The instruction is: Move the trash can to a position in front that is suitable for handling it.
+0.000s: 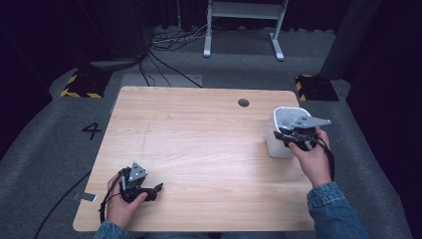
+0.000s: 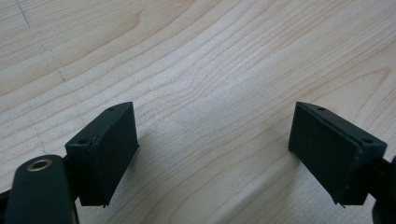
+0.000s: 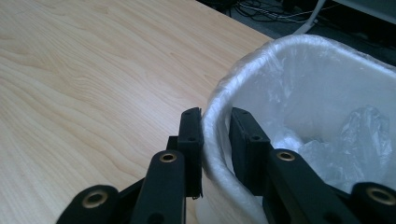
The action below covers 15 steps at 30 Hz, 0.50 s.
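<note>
Right gripper point(image 3: 215, 135) clamps the lined bin's rim point(image 3: 212, 116); left gripper point(image 2: 214, 154) gapes wide over the table point(image 2: 196, 70)

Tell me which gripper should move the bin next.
Right. The right gripper is already clamped on the bin rim, one jaw inside and one outside. The left gripper sits open over bare table, far across from the bin.

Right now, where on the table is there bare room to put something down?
The wooden table is bare across its middle and far left, between the left gripper near the front edge and the lined white bin at the right edge. It is crowded only at the bin, where the right gripper clamps the rim.
</note>
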Each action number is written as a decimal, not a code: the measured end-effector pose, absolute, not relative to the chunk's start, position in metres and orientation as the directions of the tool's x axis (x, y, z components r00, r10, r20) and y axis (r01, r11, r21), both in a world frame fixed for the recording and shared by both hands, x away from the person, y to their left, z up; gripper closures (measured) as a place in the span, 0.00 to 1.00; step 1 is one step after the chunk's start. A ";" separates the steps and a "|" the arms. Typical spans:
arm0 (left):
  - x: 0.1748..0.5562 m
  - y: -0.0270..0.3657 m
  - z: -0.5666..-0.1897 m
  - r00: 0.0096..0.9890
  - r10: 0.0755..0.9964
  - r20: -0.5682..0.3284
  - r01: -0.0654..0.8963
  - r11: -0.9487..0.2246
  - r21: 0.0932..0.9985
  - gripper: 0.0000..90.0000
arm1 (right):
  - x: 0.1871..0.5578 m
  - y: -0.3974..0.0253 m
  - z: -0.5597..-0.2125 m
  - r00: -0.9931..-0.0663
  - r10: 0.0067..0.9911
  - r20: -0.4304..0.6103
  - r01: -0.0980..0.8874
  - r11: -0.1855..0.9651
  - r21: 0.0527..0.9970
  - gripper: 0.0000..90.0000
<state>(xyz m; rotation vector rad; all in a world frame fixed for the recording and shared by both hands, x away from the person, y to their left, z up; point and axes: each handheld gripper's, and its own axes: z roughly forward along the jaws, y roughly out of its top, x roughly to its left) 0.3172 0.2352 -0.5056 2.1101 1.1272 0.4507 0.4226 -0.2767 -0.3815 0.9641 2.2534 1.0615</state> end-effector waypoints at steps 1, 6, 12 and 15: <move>0.317 0.235 -0.506 0.563 0.826 -0.017 0.585 -0.384 0.714 0.17 | 0.421 -0.275 -0.381 -0.649 0.753 -0.108 0.396 0.455 0.797 0.84; 0.317 0.235 -0.506 0.563 0.826 -0.016 0.585 -0.384 0.714 0.17 | 0.406 -0.259 -0.382 -0.678 0.729 -0.092 0.383 0.457 0.803 0.84; 0.317 0.235 -0.506 0.562 0.827 -0.019 0.586 -0.383 0.714 0.17 | 0.389 -0.240 -0.382 -0.714 0.698 -0.053 0.376 0.447 0.812 0.84; 0.317 0.235 -0.505 0.563 0.826 -0.016 0.585 -0.385 0.714 0.17 | 0.378 -0.226 -0.382 -0.727 0.685 -0.054 0.370 0.456 0.809 0.84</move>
